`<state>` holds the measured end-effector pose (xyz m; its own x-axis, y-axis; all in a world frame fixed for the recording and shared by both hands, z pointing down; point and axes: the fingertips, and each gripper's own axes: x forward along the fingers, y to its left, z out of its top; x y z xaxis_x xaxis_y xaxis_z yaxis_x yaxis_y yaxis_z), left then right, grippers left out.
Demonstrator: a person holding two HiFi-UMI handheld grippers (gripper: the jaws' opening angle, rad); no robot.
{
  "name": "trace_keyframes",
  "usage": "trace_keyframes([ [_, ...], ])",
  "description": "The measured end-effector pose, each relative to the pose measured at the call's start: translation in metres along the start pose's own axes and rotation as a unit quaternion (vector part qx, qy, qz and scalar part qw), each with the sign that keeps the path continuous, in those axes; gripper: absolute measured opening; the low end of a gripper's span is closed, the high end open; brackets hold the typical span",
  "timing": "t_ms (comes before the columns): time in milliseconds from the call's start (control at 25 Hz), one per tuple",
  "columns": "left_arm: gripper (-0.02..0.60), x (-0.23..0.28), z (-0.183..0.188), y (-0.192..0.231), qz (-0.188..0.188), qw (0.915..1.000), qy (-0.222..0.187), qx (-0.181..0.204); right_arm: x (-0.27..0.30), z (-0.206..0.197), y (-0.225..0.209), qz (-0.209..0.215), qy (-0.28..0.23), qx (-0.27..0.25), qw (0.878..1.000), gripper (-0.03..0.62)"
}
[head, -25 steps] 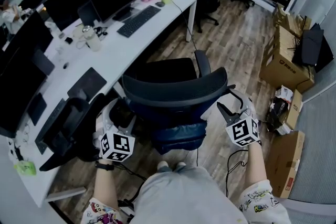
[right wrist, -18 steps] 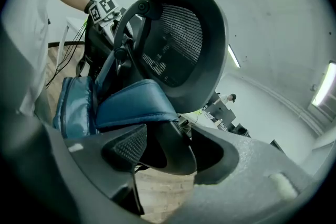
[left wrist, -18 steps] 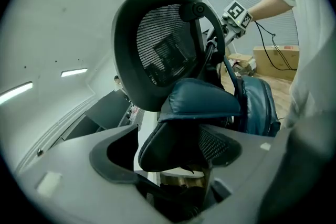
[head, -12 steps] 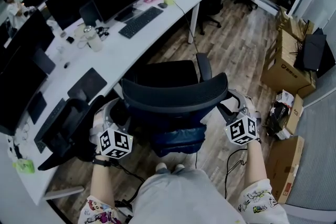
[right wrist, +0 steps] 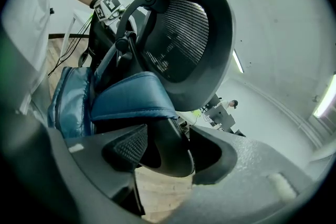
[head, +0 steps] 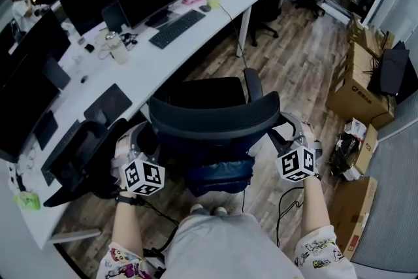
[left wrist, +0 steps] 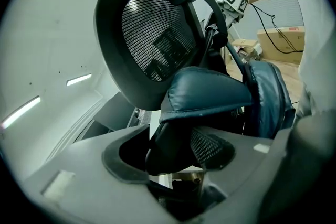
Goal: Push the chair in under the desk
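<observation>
We show the left claw (left wrist: 170, 152) closing round the back rim of the chair (left wrist: 157, 34). The right claw (right wrist: 160, 152) — opposite — clamps it.

The head view is lit evenly and softly from overhead. A deep shadow is cast under the desk (head: 170, 49) left of the chair (head: 215, 117), while the floor (head: 307, 55) right of it is seen brighter. Straight lines are bowed by strong barrel distortion, and the corners are darkened. Both gripper views are ringed by a black fisheye border. Behind the chair, light strips (left wrist: 79, 80) are blown out against a pale ceiling (left wrist: 47, 34). Light is passed through the mesh back (left wrist: 157, 34), and the foreground below it is rendered soft and unfocused.
</observation>
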<state>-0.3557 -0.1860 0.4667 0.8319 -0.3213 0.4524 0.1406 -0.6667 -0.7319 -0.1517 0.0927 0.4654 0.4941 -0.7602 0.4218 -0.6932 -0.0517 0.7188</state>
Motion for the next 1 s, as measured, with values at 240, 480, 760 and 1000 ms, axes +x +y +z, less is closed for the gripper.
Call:
trace_keyframes([
  [240,0.252,0.009,0.007,0.0,0.009,0.9999,0.01,-0.006,0.009,-0.008,-0.011,0.0,-0.004,0.002,1.0,0.249],
  [480,0.252,0.032,0.014,0.009,0.012,0.9996,0.019,-0.015,0.03,-0.015,-0.029,0.005,-0.002,0.0,1.0,0.249],
  [760,0.252,0.06,0.028,0.019,0.02,0.9995,0.015,-0.02,0.057,-0.028,-0.056,0.006,-0.007,-0.002,1.0,0.249],
  [1000,0.252,0.085,0.038,0.026,0.024,0.999,0.025,-0.028,0.081,-0.038,-0.078,0.014,-0.011,-0.006,1.0,0.249],
])
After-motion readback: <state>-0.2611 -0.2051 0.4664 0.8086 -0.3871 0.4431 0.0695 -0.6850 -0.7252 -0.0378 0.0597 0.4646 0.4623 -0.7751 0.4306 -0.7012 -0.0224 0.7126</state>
